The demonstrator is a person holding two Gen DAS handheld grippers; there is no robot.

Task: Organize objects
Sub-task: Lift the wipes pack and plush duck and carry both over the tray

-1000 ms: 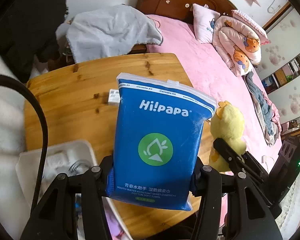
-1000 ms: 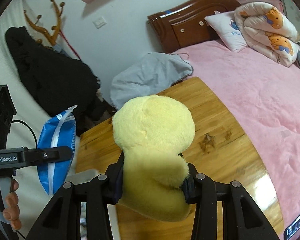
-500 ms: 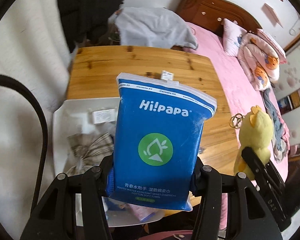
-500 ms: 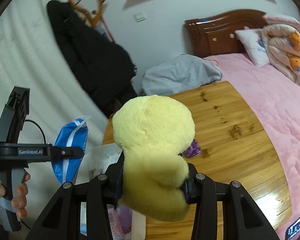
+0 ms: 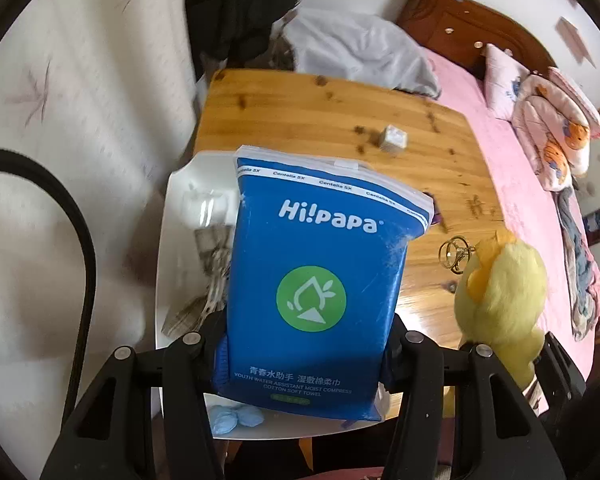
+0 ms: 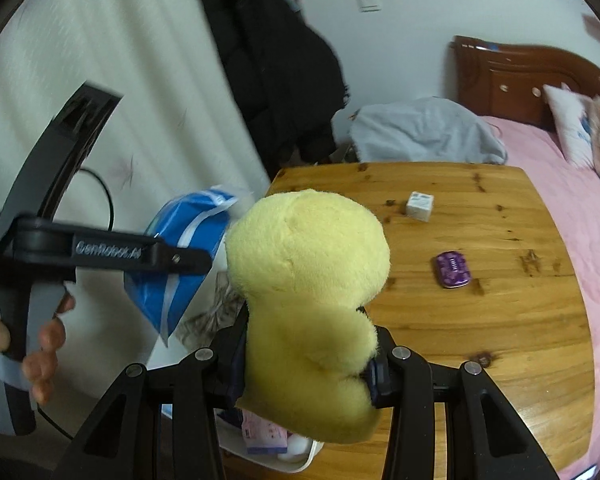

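My left gripper (image 5: 306,354) is shut on a blue Hi!papa towel pack (image 5: 316,280), held upright above a white bin (image 5: 168,208) at the wooden table's left edge. The bin holds a checked cloth (image 5: 208,276), a white packet (image 5: 206,208) and blue balls (image 5: 236,418). My right gripper (image 6: 306,368) is shut on a yellow plush duck (image 6: 308,292), held over the table beside the bin. In the left wrist view the duck (image 5: 500,304) sits at the right with a gold key ring (image 5: 454,252). The right wrist view shows the pack (image 6: 180,256) at the left.
On the wooden table (image 6: 480,320) lie a small white box (image 6: 420,206) and a purple tin (image 6: 452,270). A grey garment (image 6: 424,132) lies behind the table, a black coat (image 6: 272,64) hangs at the wall, and a pink bed (image 6: 572,208) runs along the right.
Both grippers have swung left toward the white bin with their loads. The bin now lies under the towel pack, and the duck is nearer to it.
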